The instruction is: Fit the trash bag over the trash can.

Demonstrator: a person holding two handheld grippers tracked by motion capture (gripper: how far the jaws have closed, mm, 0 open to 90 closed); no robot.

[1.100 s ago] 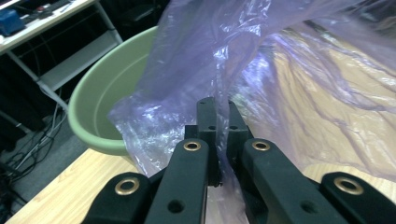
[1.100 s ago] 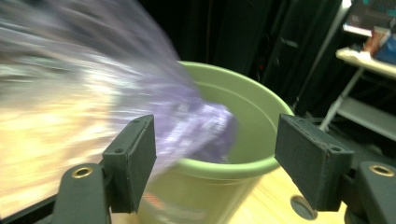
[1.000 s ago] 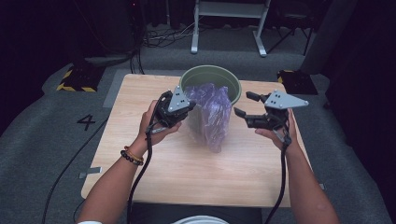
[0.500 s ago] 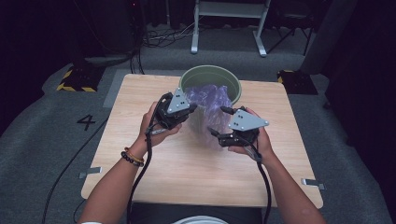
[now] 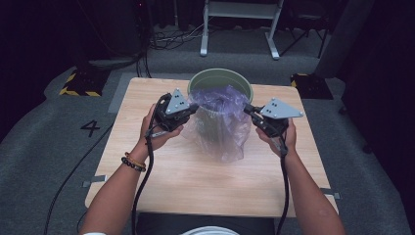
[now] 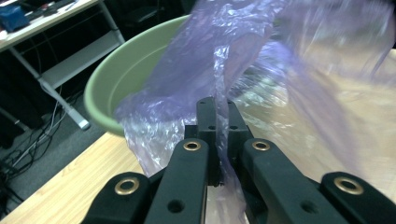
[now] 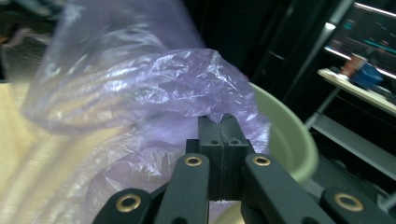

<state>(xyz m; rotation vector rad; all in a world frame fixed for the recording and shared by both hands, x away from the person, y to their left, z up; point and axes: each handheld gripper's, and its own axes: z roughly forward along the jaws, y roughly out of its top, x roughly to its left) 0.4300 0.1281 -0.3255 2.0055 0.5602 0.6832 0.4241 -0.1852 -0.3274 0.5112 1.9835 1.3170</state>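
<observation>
My left gripper [image 5: 192,108] and right gripper [image 5: 250,110] each pinch an edge of the purple plastic bag [image 5: 220,122], stretched between them before the green bucket [image 5: 221,81] on the table [image 5: 195,181].

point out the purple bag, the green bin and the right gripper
purple bag [image 5: 221,128], high view, middle of the hanging film
green bin [image 5: 208,76], high view, far-left rim
right gripper [image 7: 220,122], right gripper view, tips of its shut jaws
</observation>
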